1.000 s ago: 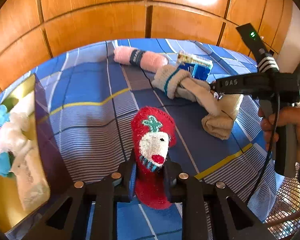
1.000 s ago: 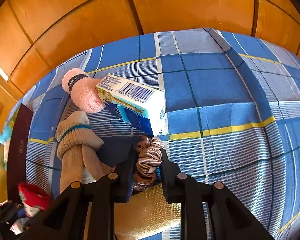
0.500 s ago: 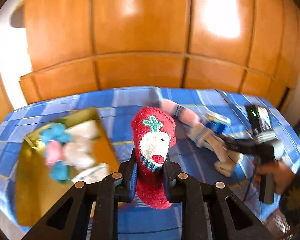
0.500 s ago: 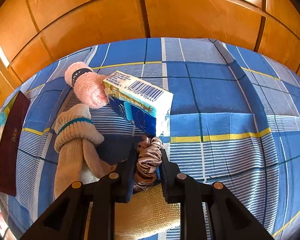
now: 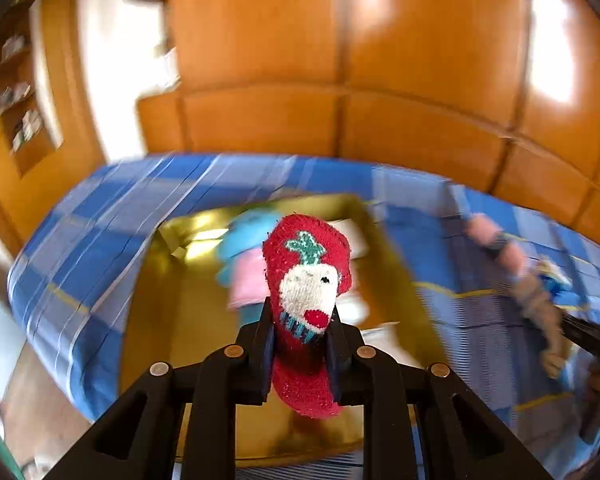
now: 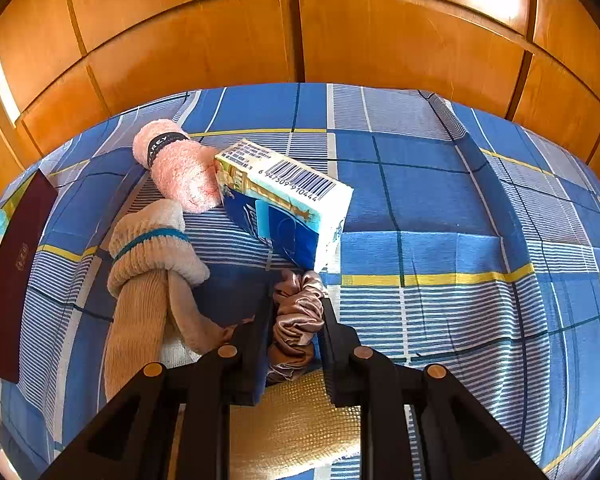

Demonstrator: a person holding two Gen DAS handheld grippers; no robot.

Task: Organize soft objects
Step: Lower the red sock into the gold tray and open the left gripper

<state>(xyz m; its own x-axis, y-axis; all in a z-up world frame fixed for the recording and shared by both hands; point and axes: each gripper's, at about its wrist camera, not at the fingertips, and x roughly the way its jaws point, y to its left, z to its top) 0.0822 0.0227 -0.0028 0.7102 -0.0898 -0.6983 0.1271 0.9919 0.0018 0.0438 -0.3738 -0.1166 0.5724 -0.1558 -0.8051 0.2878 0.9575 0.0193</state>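
You have carried the red sock (image 5: 306, 280), pinched in your left tool (image 5: 300, 344), from the bed (image 5: 100, 216) to above the gold box (image 5: 160, 320), ready to drop; your right tool (image 6: 296, 320) still pinches the scrunchie (image 6: 296, 312)

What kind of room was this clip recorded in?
Probably a bedroom: a bed under a blue checked sheet, a wood-panelled wardrobe close behind it, and a recessed wall shelf beside it.
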